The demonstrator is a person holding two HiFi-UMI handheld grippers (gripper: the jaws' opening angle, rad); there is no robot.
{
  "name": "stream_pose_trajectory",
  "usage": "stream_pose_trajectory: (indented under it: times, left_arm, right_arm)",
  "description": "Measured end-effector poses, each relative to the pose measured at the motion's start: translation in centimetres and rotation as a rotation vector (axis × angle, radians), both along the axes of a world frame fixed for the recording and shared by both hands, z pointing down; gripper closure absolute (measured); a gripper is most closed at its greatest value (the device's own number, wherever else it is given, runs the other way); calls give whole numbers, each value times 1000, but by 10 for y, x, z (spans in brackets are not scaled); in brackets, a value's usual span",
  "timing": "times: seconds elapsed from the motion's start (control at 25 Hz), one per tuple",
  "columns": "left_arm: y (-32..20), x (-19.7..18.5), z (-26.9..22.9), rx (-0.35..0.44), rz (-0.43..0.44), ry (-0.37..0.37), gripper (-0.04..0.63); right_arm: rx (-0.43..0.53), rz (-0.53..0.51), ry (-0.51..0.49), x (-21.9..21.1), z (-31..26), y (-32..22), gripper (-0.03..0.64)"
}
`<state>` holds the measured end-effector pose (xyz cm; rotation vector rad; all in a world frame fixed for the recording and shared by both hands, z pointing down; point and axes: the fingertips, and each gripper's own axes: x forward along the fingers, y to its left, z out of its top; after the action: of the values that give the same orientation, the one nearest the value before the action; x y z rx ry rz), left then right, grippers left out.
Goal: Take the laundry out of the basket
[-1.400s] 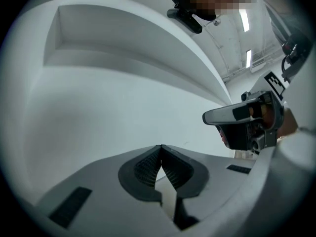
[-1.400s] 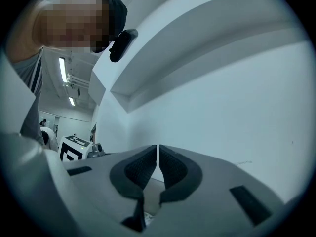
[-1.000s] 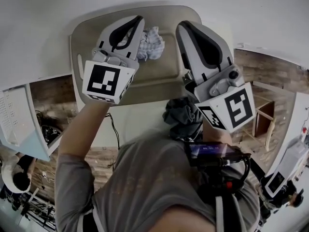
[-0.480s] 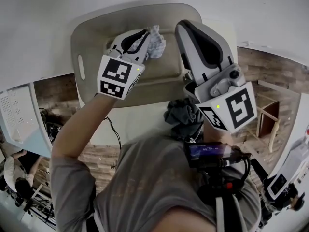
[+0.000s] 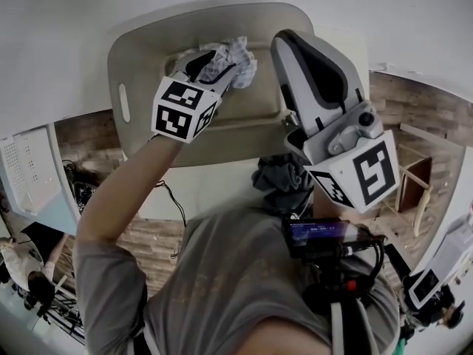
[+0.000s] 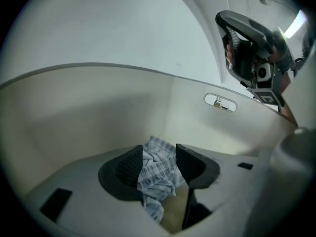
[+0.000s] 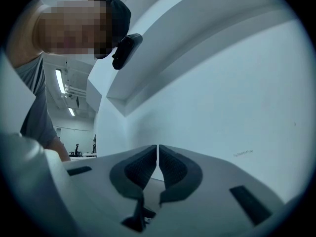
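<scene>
Inside the beige laundry basket (image 5: 122, 65), which sits on a white surface (image 5: 59, 50), the left hand-held gripper (image 5: 209, 60) points down and away from the person at a crumpled light-blue checked cloth (image 5: 238, 61). The cloth lies at the tips of that gripper, over the basket's floor and toward its far wall. In the left gripper view it is bunched in the gap between the two ribbed pads (image 6: 129, 168), and one fold trails back down the gap toward the camera. It is too rumpled to show a clear long axis.

The left jaws have just been opening and stand fairly wide, with the cloth between them. It fills the gap and brushes both pads, but it looks loose rather than pinched, so the coming move appears to call for closing on it before lifting it over the rim.

The left arm is plainly the nearer one. The right hand-held gripper (image 7: 157, 152) is held up beside the basket's right side, apart from the cloth and aimed roughly level at a bare white wall (image 7: 237, 83). Its jaws are pressed together with nothing between them. A dark grey garment (image 5: 279, 180) lies outside the basket, under the right hand-held gripper in the head view.
</scene>
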<state>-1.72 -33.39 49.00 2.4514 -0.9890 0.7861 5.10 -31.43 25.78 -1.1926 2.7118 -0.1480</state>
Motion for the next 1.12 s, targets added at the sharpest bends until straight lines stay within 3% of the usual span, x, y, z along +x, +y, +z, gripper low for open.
stream_pose_trajectory:
  times: [0.28, 0.48, 0.68, 0.84, 1.0, 1.12]
  left_arm:
    - [3, -1, 23, -49, 47, -76, 307]
    - [7, -2, 42, -65, 98, -148, 307]
    - [5, -2, 48, -52, 114, -168, 308]
    - [-2, -10, 51, -39, 93, -180, 387]
    - [-1, -8, 48, -21, 106, -193, 411]
    - [1, -5, 41, 10, 114, -195, 510]
  right_arm:
    - [7, -8, -21, 2, -4, 2, 598]
    - [8, -8, -36, 4, -5, 2, 598]
    - [7, -2, -40, 8, -5, 0, 598]
    - [0, -4, -44, 8, -3, -2, 598]
    - [3, -3, -42, 8, -3, -1, 598]
    - [7, -1, -39, 7, -3, 1, 598]
